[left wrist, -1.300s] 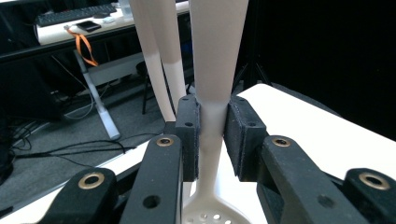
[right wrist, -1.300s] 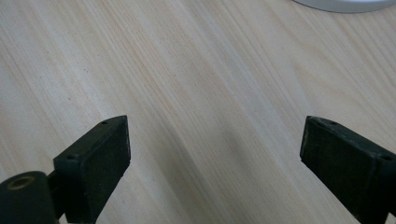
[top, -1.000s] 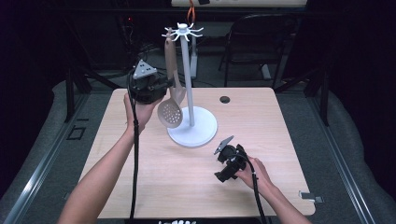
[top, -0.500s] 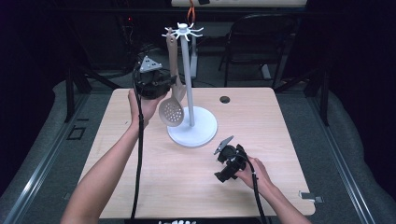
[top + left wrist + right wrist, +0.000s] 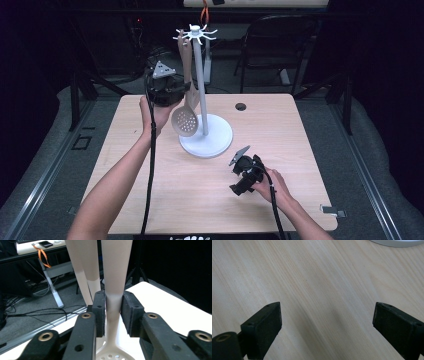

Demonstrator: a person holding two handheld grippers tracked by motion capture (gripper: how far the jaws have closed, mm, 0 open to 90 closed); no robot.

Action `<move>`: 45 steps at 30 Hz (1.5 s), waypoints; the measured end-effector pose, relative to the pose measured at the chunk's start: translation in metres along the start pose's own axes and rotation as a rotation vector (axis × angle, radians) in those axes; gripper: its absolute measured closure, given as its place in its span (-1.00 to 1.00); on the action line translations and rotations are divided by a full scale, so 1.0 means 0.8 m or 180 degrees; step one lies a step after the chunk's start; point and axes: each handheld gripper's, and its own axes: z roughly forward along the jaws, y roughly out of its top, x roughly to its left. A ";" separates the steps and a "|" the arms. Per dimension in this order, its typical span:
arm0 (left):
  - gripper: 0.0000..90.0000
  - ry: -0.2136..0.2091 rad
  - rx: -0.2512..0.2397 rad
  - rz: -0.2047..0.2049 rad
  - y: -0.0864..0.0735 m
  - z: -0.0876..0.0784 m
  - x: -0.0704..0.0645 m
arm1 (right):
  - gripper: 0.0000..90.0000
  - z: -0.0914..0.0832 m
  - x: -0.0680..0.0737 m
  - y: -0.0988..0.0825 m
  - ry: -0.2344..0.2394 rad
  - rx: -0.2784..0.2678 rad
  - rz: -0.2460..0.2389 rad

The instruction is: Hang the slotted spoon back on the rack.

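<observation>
- Left gripper view: the two black pads stand on both sides of the thin neck of the spoon. The left pad touches it; at the right pad a thin gap seems to remain, so the grip looks loose. The jaws have just been opening a little, with the handle between them.
- Below the pads the holed bowl of the spoon begins; above them the handle grows wider and goes up out of the picture.
- Behind the handle the pole rises, just beside it.
- High view: the left gripper is held above the far left part of the table. The spoon hangs from the hook crown of the stand, and its bowl is just above the round base.
- Right gripper view: the jaws are wide apart with nothing between them, only bare wood below.
- High view: the right gripper rests low on the table near the front right, well apart from the stand.
</observation>
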 end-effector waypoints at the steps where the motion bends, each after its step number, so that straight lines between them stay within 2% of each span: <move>1: 0.54 -0.0012 -0.0013 -0.0020 -0.001 -0.002 0.000 | -0.82 0.000 0.000 0.000 0.0004 0.0006 -0.0003; 6: 0.10 0.0019 0.0033 -0.0061 -0.012 -0.011 0.005 | -0.82 0.000 0.001 0.000 0.0007 0.0007 -0.0003; 9: -0.10 0.0068 0.0043 -0.0100 -0.024 -0.015 0.010 | -0.82 0.000 0.001 0.001 0.0009 0.0011 -0.0006; 15: -0.40 0.0161 0.0143 -0.0201 -0.052 -0.019 0.028 | -0.82 0.001 0.001 0.001 0.0015 0.0045 -0.0027; 21: -0.62 0.0224 0.0326 -0.0318 -0.086 -0.020 0.045 | -0.82 0.002 0.002 0.001 0.0025 0.0020 0.0004; 34: -0.71 0.0333 0.0699 -0.0623 -0.177 -0.034 0.072 | -0.82 0.004 0.003 0.001 0.0010 0.0045 -0.0022; 37: -0.71 0.0309 0.0786 -0.0689 -0.196 -0.036 0.076 | -0.82 0.004 0.003 0.001 0.0008 0.0038 -0.0015; 40: -0.72 0.0303 0.0889 -0.0712 -0.217 -0.038 0.078 | -0.82 0.004 0.002 0.001 0.0010 0.0048 -0.0019; 45: -0.72 0.0323 0.1022 -0.0727 -0.240 -0.038 0.075 | -0.82 0.004 0.002 0.001 -0.0017 0.0097 -0.0049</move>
